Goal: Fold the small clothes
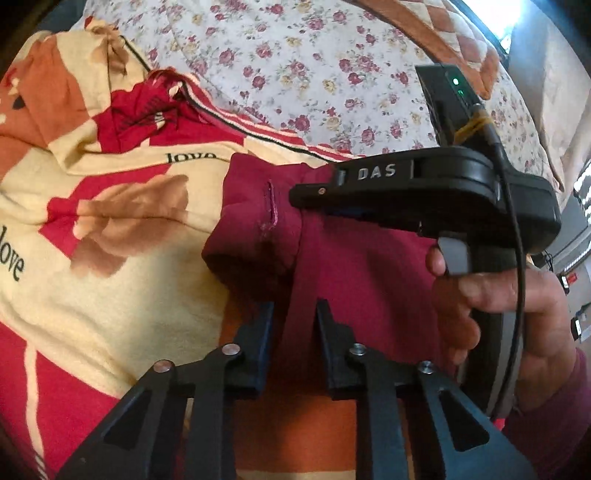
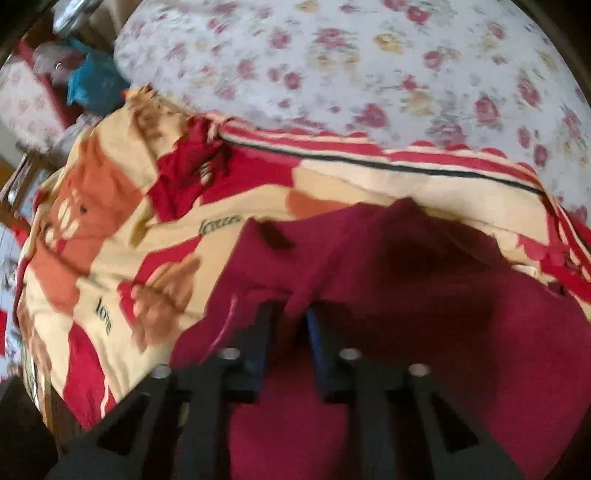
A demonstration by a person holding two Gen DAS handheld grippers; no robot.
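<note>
A dark red small garment [image 1: 369,266] lies bunched on a cream, red and orange blanket [image 1: 129,295] printed with "love". My left gripper [image 1: 295,306] sits low in the left wrist view, shut on a ridge of the garment's cloth that runs up between its fingers. My right gripper [image 1: 295,195] reaches in from the right, held by a person's hand [image 1: 517,295], its jaws clamped on a fold near a short pink-stitched slit. The right wrist view is blurred: the right gripper [image 2: 290,310] pinches a raised fold of the garment [image 2: 443,295] over the blanket [image 2: 110,258].
A white sheet with red flowers [image 1: 295,55] [image 2: 332,55] covers the bed beyond the blanket. A brown and cream quilted cover [image 1: 461,29] lies at the far right. Teal cloth [image 2: 92,77] and clutter sit past the bed's left edge.
</note>
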